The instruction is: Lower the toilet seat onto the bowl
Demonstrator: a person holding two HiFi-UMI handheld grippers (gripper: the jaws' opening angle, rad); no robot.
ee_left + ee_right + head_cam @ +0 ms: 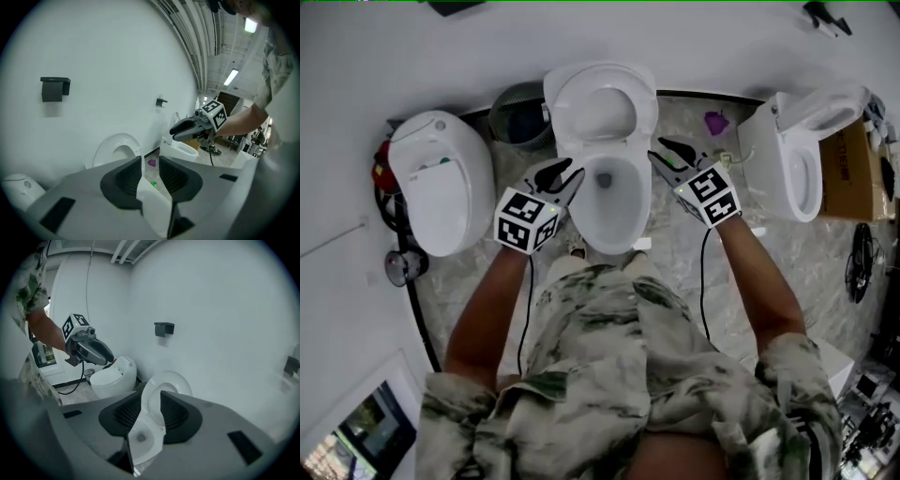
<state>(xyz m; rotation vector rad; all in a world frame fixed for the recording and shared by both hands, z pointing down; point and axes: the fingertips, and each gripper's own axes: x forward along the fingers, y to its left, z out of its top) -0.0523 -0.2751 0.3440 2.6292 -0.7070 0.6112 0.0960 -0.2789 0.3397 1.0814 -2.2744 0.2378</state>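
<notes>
We hold the left tongs [569, 176] at nine o'clock of the bowl [581, 220] and the right tongs [666, 156] at three, both apart and empty, ready for the seat [568, 111] standing upright at twelve.

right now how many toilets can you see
3. Left toilet, lid shut; middle toilet, seat up; right toilet, lid up. None seems hidden.
</notes>
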